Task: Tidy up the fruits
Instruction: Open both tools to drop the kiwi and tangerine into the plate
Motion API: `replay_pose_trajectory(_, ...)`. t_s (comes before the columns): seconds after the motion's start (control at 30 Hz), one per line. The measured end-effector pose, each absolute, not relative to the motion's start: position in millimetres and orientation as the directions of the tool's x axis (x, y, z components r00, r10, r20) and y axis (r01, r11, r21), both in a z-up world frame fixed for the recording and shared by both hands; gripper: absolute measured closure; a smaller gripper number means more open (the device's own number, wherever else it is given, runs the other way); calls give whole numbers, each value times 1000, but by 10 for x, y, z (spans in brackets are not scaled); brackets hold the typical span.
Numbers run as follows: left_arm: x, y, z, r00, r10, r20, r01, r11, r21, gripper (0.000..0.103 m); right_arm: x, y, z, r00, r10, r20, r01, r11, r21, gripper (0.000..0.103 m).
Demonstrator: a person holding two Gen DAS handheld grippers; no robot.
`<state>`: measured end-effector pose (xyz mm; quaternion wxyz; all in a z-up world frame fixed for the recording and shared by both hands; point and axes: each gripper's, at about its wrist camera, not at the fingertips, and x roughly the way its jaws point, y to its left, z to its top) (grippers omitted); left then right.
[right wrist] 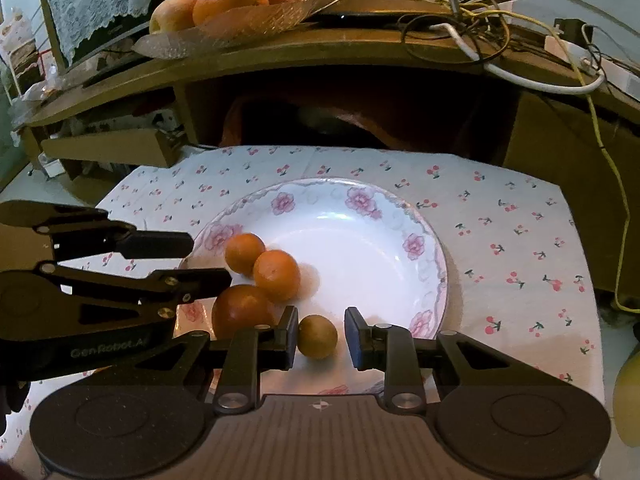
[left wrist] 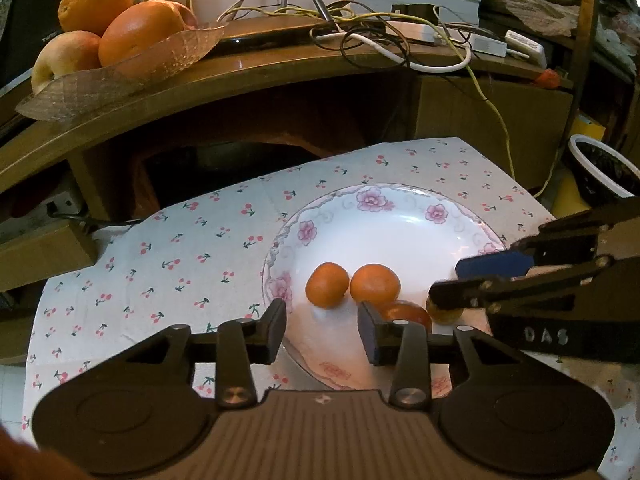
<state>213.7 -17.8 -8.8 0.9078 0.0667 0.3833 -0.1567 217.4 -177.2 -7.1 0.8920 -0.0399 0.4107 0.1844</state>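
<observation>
At the top of your view you have a curved wooden shelf (left wrist: 240, 76). On its right part sits a messy pile of cables (left wrist: 400, 36). A cherry-print cloth (left wrist: 180, 264) fills the middle.

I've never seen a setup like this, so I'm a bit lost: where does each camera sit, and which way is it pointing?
Left wrist: sits on the left gripper, looks forward over the flowered plate; its open fingers show, and the right gripper enters from the right.
Right wrist: sits on the right gripper, its open fingers either side of a small brownish fruit; the left gripper enters from the left.
Shared: plate, two small oranges, cherry-print cloth, glass fruit dish.
</observation>
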Motion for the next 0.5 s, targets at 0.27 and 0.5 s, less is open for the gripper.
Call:
replay_pose_trajectory(0.27,2088,-194,-33,665,-242,-707,347,938,5,54,2194,-1871,25,627,290,-723,-328,940,92,75)
replay_pose_trajectory(0.5,2044,-162,29,679,-235,-696,341,940,14,53,2200,-1934,64,630,297,-718,-309,944,119,75)
